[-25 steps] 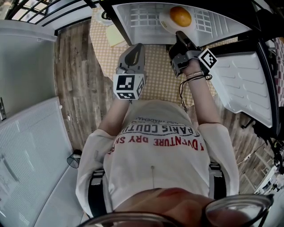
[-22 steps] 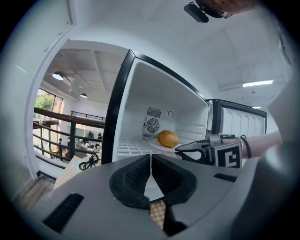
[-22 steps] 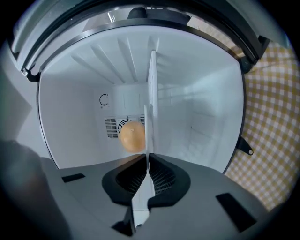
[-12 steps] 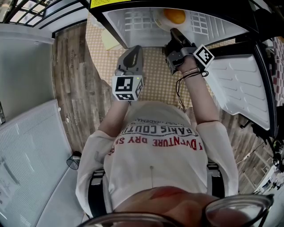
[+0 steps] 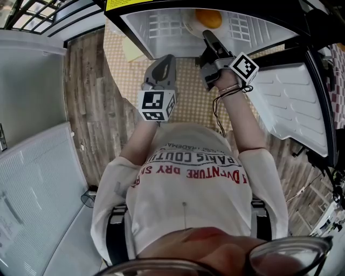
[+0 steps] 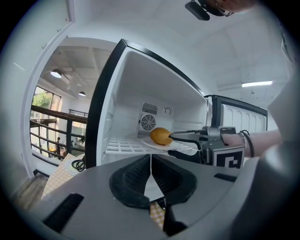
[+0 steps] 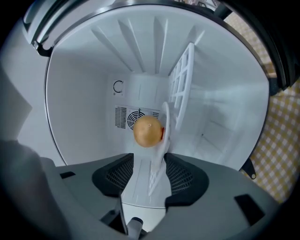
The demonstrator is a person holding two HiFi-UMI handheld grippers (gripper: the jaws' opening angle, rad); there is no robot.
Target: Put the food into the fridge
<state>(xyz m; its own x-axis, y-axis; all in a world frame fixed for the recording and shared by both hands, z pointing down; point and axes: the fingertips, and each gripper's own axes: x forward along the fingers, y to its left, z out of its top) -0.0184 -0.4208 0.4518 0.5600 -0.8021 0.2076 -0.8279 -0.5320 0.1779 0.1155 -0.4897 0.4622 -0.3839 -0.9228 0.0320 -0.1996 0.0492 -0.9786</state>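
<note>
An orange fruit (image 5: 208, 18) lies on a white plate (image 5: 190, 24) that rests on the fridge's white wire shelf (image 5: 161, 24). My right gripper (image 5: 206, 35) reaches into the fridge at the plate's near rim. In the right gripper view the jaws are opening, and the plate's rim (image 7: 159, 157) stands between the pads (image 7: 183, 177) with a gap on both sides. The fruit (image 7: 147, 131) sits just beyond. My left gripper (image 5: 161, 67) hovers shut and empty in front of the fridge, below the shelf edge. From the left gripper view the fruit (image 6: 161, 136) and plate (image 6: 183, 148) show side-on.
The fridge door (image 5: 294, 102) stands open at the right. A fan grille (image 7: 126, 117) is on the fridge's back wall. A checked mat (image 5: 194, 91) covers the wooden floor (image 5: 89, 91) under the grippers. A railing (image 5: 43, 13) runs at the far left.
The right gripper has carried the plate and fruit deeper into the fridge, and its jaws have parted from the plate's rim. The left gripper has hardly moved.
</note>
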